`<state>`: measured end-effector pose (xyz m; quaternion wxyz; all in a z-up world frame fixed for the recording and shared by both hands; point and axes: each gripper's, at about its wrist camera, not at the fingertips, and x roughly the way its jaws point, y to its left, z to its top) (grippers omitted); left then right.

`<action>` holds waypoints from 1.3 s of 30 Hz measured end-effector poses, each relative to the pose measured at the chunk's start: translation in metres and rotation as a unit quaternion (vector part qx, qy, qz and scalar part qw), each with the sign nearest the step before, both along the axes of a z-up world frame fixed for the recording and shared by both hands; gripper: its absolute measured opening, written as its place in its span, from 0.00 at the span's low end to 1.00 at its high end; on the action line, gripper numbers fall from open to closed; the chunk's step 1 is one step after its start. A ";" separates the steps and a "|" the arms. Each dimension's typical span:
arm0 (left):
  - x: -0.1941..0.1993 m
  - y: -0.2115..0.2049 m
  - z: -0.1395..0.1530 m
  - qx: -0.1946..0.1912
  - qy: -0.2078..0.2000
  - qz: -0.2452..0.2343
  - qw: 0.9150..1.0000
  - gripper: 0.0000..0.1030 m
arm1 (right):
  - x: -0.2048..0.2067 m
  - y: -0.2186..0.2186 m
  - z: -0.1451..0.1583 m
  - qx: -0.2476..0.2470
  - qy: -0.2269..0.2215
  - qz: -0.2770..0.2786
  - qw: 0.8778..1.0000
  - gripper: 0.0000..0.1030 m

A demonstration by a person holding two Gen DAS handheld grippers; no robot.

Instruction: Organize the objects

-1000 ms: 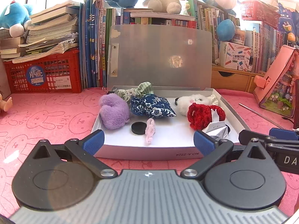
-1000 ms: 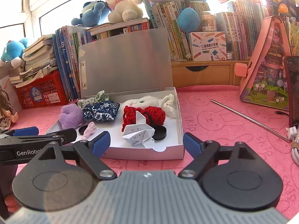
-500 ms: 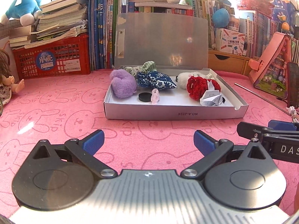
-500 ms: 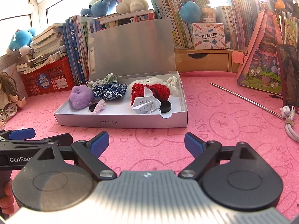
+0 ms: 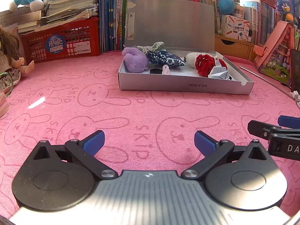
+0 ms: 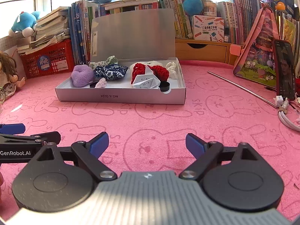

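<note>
My left gripper [image 5: 149, 142] and right gripper [image 6: 147, 144] both sit low in frame with jaws spread, holding nothing, over the pink bunny-print cloth [image 5: 131, 108]. Above centre, well apart from both, I see the shallow grey cardboard box [image 6: 120, 96], lid up, holding a purple plush puff [image 6: 82, 75], a red crocheted piece [image 6: 161, 72] and a white folded-paper figure [image 6: 145, 82].

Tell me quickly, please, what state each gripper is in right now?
Left gripper: open, holding nothing.
Right gripper: open, holding nothing.
</note>
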<state>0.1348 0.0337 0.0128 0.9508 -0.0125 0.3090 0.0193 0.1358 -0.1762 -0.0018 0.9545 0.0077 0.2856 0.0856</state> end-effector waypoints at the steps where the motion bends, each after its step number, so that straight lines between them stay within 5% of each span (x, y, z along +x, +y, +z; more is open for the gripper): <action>1: 0.000 0.001 -0.002 0.000 0.002 0.001 1.000 1.00 | -0.001 0.000 -0.001 -0.002 0.002 0.000 1.000 0.91; 10: 0.002 0.000 -0.008 0.010 0.014 0.011 1.000 1.00 | 0.009 0.004 -0.011 -0.022 0.042 -0.015 0.999 0.93; 18: 0.002 -0.001 -0.009 0.009 0.015 0.012 1.000 1.00 | 0.010 0.005 -0.013 -0.032 0.049 -0.026 0.998 1.00; 39: 0.001 -0.001 -0.009 0.008 0.014 0.012 1.000 1.00 | 0.011 0.005 -0.013 -0.031 0.049 -0.026 0.998 1.00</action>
